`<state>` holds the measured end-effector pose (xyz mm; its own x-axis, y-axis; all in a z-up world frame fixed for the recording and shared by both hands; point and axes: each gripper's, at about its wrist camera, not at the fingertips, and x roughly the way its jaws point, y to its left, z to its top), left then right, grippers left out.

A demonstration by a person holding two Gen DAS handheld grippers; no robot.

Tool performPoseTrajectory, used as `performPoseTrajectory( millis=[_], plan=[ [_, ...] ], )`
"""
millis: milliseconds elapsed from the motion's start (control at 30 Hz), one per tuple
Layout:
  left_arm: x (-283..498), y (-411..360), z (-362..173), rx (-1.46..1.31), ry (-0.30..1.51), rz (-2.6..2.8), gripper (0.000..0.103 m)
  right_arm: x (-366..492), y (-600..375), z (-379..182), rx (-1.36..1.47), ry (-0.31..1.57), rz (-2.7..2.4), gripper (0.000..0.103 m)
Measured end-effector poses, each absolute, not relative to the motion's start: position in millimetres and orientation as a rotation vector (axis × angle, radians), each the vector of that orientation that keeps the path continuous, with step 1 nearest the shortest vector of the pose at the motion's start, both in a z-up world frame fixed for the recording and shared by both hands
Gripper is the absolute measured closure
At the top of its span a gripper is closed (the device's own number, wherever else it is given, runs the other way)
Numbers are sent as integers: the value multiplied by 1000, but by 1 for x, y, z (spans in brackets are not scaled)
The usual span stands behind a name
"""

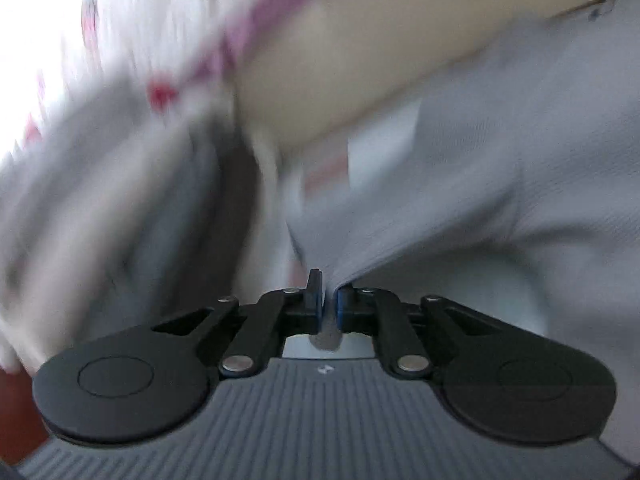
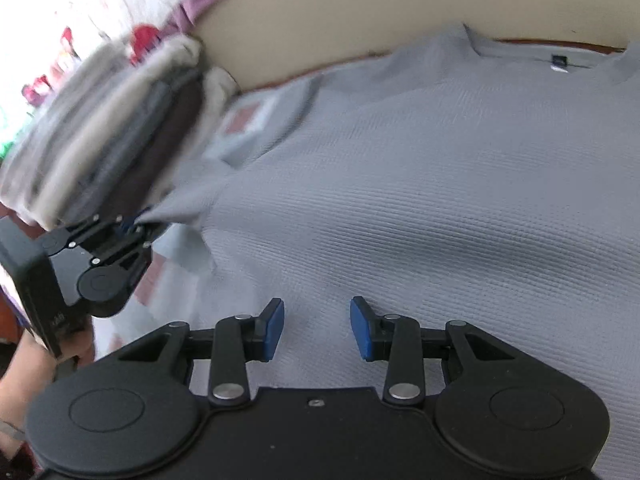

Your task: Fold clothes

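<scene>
Grey shirt (image 1: pixel 500 152) in left claw (image 1: pixel 329 304)

We see our right gripper (image 2: pixel 317 328): black linkage arms w/ silver rivets, blue pads (image 2: pixel 275 330), two round black discs behind them, one screw between the discs. Our left gripper (image 1: pixel 329 304), left of it, looks the same, but its housing is grey & ribbed.

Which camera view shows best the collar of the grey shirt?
The right wrist view: the collar of the grey shirt lies sharp there, with its label. The left wrist view is blurred; only a dark mark at the top right edge may be the collar.
</scene>
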<state>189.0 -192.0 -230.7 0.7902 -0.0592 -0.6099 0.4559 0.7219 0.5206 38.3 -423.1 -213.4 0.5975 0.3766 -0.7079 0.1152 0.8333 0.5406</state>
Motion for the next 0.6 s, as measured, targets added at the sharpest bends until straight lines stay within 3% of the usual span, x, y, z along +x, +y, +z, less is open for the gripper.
performPoseTrajectory(
  millis=[67, 200, 300, 367, 500, 567, 600],
  plan=[
    [196, -179, -228, 644, 647, -245, 85, 38, -426, -212, 604, 939, 162, 61],
    [207, -157, -208, 576, 596, -48, 83, 41, -429, -212, 618, 947, 148, 61],
    [217, -131, -183, 337, 655, -97, 82, 43, -430, -211, 610, 946, 139, 61],
    [217, -129, -175, 196, 716, -206, 66, 44, -429, -208, 591, 945, 129, 61],
    [204, -155, -176, 150, 745, -396, 58, 45, -442, -186, 547, 890, 66, 61],
    [198, -174, -179, 199, 725, -454, 42, 39, -467, -165, 551, 839, -35, 61],
    [198, -184, -181, 228, 723, -477, 40, 34, -481, -155, 555, 821, -84, 61]
  ],
)
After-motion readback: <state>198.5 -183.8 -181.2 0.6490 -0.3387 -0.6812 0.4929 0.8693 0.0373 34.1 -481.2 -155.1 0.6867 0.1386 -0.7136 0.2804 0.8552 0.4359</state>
